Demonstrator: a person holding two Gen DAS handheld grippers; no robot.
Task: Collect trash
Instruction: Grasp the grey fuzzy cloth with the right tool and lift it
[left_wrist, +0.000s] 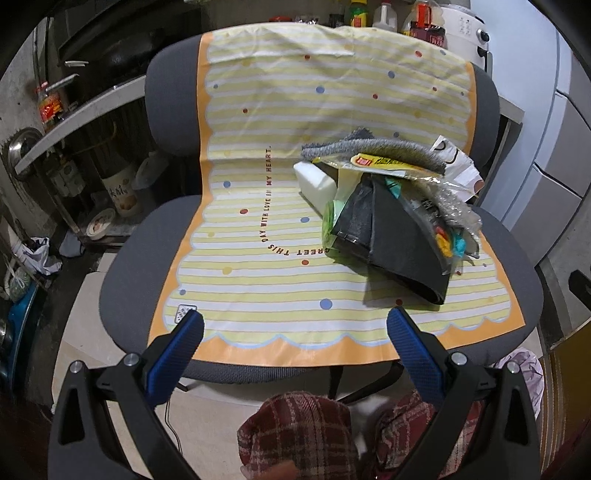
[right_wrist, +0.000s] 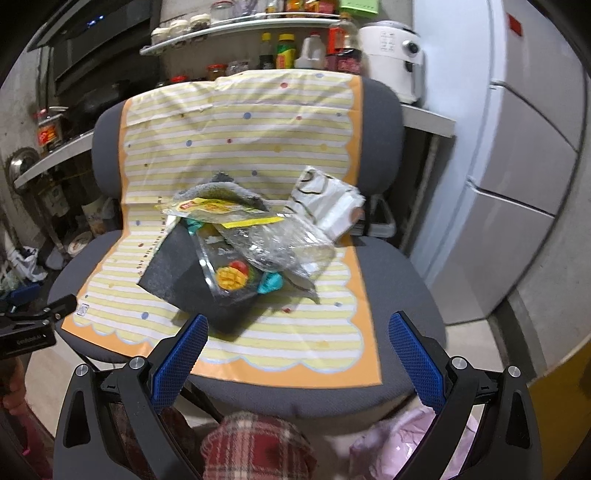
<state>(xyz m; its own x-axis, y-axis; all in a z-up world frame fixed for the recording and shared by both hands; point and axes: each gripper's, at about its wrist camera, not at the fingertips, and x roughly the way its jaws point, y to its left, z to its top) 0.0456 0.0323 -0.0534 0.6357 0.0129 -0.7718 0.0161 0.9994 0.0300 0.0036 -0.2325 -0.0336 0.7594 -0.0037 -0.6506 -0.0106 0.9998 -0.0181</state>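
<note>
Closest to the cameras, both sets of tongs are spread wide with nothing between them: the left tongs (left_wrist: 295, 325) and the right tongs (right_wrist: 297, 330), each with black plastic arms and blue pads with a knurled, diamond-grid texture. Under them there's red plaid fabric (left_wrist: 295, 432) with a soft woven look, and in the right view a crinkly pale pink plastic bag (right_wrist: 402, 443) sits low on the floor.

Next comes the grey fabric office chair (left_wrist: 125, 266), rounded seat and back, draped with a glossy plastic sheet in yellow and white stripes with coloured dots and an orange scalloped border (left_wrist: 258, 206).

The trash is heaped on that sheet, on the seat's right half up against the backrest. Nearest is a flat black matte bag folded into a wedge (left_wrist: 395, 236), with a shiny pouch printed with cut mango (right_wrist: 231, 277) on it. Over those are a crumpled clear plastic wrapper (right_wrist: 288, 243), a yellow-labelled flat packet (right_wrist: 221, 210), a white rectangular foam-like block (left_wrist: 316, 182), a fuzzy grey cloth (left_wrist: 369, 147) and a white printed plastic bag (right_wrist: 325, 199).

Furthest back, a worktop (right_wrist: 428, 118) carries bottles and a white rounded appliance (right_wrist: 391, 55).
</note>
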